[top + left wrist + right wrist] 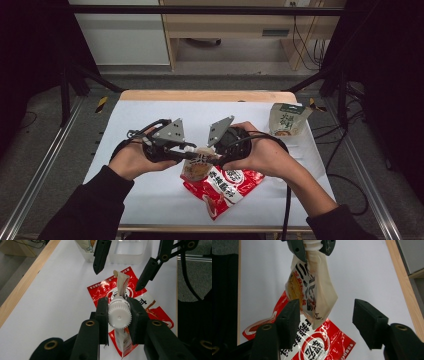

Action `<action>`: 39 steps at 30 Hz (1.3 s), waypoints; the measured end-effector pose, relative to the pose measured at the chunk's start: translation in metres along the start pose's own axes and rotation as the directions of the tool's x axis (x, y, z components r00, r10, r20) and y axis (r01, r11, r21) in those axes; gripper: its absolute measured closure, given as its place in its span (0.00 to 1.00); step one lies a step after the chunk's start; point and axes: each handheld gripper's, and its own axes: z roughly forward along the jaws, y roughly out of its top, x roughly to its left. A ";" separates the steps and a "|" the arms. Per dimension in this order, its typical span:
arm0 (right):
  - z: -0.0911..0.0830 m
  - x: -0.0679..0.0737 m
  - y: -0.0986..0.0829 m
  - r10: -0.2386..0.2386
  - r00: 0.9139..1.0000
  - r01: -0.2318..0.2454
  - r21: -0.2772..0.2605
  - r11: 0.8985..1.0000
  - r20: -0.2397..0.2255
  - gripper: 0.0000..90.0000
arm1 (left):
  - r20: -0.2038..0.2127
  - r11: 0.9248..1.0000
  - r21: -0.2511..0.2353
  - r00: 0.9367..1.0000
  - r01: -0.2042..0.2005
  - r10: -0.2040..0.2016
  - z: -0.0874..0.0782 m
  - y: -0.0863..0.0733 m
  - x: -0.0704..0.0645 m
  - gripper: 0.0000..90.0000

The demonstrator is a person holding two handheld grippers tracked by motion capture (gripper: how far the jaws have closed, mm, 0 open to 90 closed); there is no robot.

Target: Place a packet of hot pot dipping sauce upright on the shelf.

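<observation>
left gripper (pixel 119 315): its two black jaws are pressed on the ribbed white cap (pixel 119 314) of a small spouted pouch, one jaw on each side of the cap; in the high view the left gripper (pixel 187 154) sits just left of the red packet, held in the person's left hand (pixel 132 160).
right gripper (pixel 329 322): jaws spread wide, with the lower end of the pouch hanging between them and touching neither clearly; in the high view the right gripper (pixel 216 159) is above the red packet's top edge, held in the right hand (pixel 262 155).
spouted pouch (pixel 312 290): cream coloured with dark lettering and an orange picture, lifted off the table and hanging over the red packet, cap end in the left gripper; in the high view the spouted pouch (pixel 197 167) overlaps the red packet's upper left part.
red packet (pixel 222 189): flat on the white sheet, glossy, with white lettering and a round mark; it lies near the front edge of the table, between the two forearms.
green-topped bag (pixel 287 120): stands upright well behind and to the right of the red packet, near the table's far right corner.
clear container (pixel 127 250): in the left gripper view it sits beyond the red packet; its contents cannot be told.
table (pixel 150 115): covered by a white sheet, with a wooden strip along the edge farthest from the red packet.
</observation>
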 end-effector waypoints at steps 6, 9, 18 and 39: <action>0.003 -0.001 0.003 -0.027 0.999 0.027 -0.003 1.000 -0.020 0.54 | 0.007 1.000 0.001 1.000 -0.007 0.007 0.002 0.000 -0.001 0.81; 0.003 0.001 0.004 -0.043 0.999 0.043 -0.003 0.999 -0.029 0.60 | 0.010 1.000 -0.004 1.000 -0.006 0.006 0.003 0.001 -0.002 0.81; 0.002 0.002 0.006 -0.049 0.998 0.049 0.003 0.999 -0.037 0.85 | 0.010 1.000 -0.007 1.000 -0.008 0.008 0.002 0.000 -0.001 0.81; -0.005 0.000 0.010 -0.006 1.000 0.006 0.027 1.000 -0.011 0.98 | -0.029 0.998 -0.047 0.999 0.038 -0.039 0.008 -0.004 0.003 0.76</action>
